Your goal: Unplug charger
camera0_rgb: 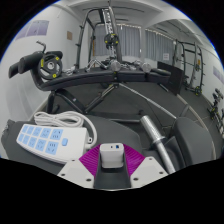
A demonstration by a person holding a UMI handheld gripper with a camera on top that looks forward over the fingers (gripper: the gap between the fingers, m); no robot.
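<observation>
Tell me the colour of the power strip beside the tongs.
White, with pale blue sockets: the power strip shows in the gripper view, the only view.

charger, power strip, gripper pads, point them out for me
charger [111, 152]: gripper view, on its white top face, between the fingers.
power strip [55, 133]: gripper view, on its white socket face, ahead of the fingers to one side.
fingers [88, 160]: gripper view, on one finger's purple pad beside the charger.

Place: looked like a home gym or workout room.
Evidence: a black weight bench [120, 90] filled the middle.
Behind the bench: metal exercise frames [105, 35] stood against white walls.
</observation>
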